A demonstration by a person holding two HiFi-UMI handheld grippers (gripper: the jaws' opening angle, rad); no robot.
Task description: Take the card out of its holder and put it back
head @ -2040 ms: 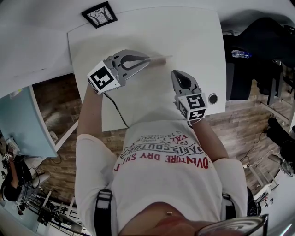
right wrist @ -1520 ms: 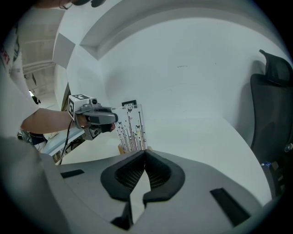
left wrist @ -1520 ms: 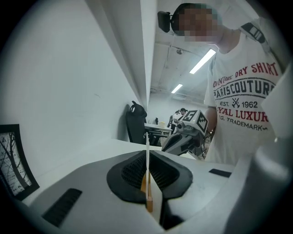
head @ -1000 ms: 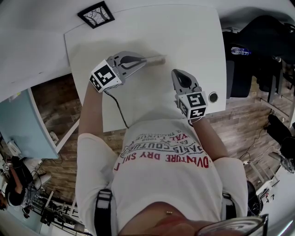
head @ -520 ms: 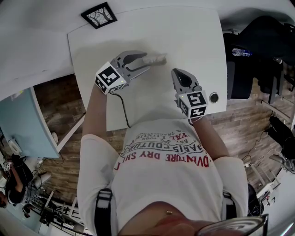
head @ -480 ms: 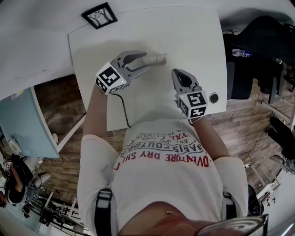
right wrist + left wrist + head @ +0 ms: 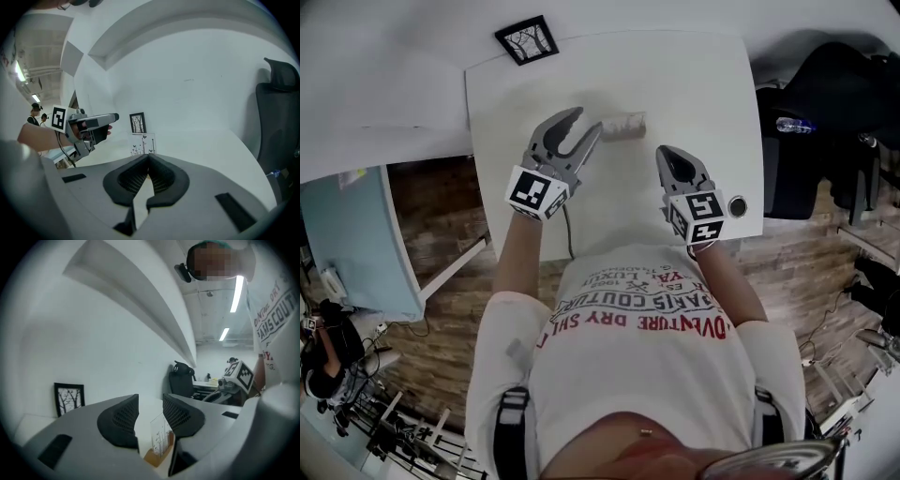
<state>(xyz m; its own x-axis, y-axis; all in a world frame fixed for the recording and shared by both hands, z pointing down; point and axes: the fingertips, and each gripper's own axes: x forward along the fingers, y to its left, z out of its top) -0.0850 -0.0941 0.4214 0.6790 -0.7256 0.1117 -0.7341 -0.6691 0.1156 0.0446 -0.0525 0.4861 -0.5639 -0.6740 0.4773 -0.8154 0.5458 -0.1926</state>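
White table (image 7: 694, 84) fills the middle of the head view, with a black office chair (image 7: 825, 94) off its right edge

Your left gripper (image 7: 586, 122) reaches over the table's far half. Its jaws are opening and stand wide apart. In the left gripper view the card shows in the gap, and neither pad presses on it

Your right gripper (image 7: 667, 153) sits nearer you, right of the left one. Its jaws are closed tip to tip with nothing between them

A black picture frame (image 7: 527, 39) lies at the table's far left corner

The card (image 7: 161, 437), clear with small dark print, stands upright in its wooden holder (image 7: 152, 457) on the table, just beyond your left jaw tips

A small round grommet (image 7: 737, 206) sits near the right edge, beside your right gripper
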